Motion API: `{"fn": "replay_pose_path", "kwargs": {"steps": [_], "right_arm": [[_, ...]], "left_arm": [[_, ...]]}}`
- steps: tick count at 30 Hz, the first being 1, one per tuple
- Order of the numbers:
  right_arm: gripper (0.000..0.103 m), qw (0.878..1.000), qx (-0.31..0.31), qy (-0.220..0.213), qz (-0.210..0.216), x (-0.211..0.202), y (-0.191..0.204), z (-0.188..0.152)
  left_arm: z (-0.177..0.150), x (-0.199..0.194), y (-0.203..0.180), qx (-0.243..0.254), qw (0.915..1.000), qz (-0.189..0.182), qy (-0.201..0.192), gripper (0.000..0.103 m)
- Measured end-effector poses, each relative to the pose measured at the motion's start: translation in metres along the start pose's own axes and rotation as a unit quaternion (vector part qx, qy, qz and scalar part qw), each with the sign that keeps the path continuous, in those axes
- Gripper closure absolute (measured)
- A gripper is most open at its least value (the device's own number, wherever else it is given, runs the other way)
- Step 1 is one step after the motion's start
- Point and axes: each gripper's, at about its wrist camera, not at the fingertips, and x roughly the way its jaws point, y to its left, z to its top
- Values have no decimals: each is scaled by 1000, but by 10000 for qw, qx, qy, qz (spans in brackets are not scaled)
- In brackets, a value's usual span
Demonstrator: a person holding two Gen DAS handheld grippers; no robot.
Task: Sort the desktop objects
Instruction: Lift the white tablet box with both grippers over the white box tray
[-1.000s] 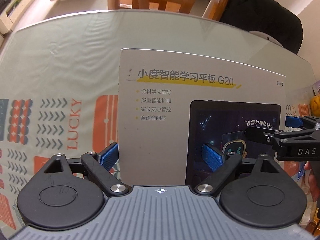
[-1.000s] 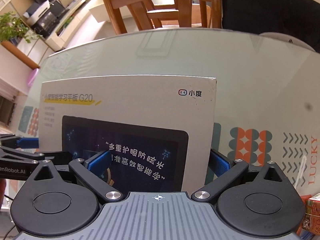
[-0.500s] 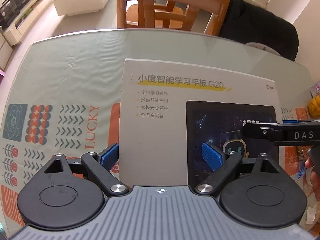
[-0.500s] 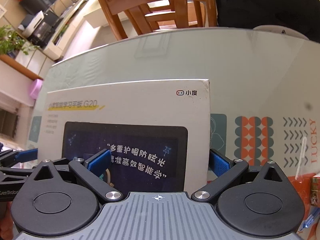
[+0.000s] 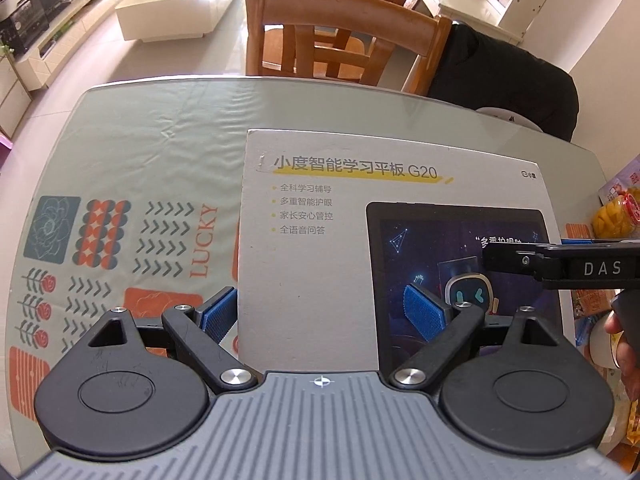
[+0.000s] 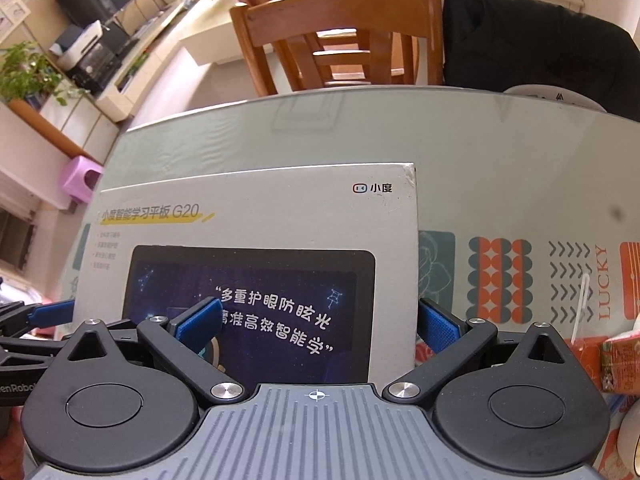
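A flat grey tablet box [image 5: 328,248] with a printed tablet picture lies on the patterned table; it also shows in the right wrist view [image 6: 256,216]. My left gripper [image 5: 320,314] is open, one finger outside the box's left edge, the other over the lid. My right gripper [image 6: 316,326] is open the same way at the box's right edge, one finger outside, one over the lid. The right gripper's body [image 5: 560,264] shows at the right of the left wrist view. Whether the pads touch the box I cannot tell.
A jar of yellow fruit [image 5: 612,216] and snack packs stand at the table's right. An orange drink carton [image 6: 616,364] and a white straw [image 6: 580,304] lie right of the box. Wooden chairs [image 5: 340,36] and a black jacket [image 6: 532,36] stand beyond the far table edge.
Both cameras have risen and tilted back, showing more of the room beyond the table. The box appears a little lower and smaller in view. Both grippers stay open around its edges.
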Motion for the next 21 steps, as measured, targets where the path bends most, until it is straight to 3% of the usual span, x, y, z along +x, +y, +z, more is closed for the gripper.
{"fn": "replay_pose_path", "kwargs": {"steps": [16, 21], "right_arm": [[0, 9999, -41, -92, -62, -21, 57, -53], [0, 9998, 62, -143, -140, -32, 72, -83]], "left_arm": [[-65, -49, 42, -38, 9999, -70, -82, 0], [-84, -63, 53, 54, 9998, -159, -92, 0]]}}
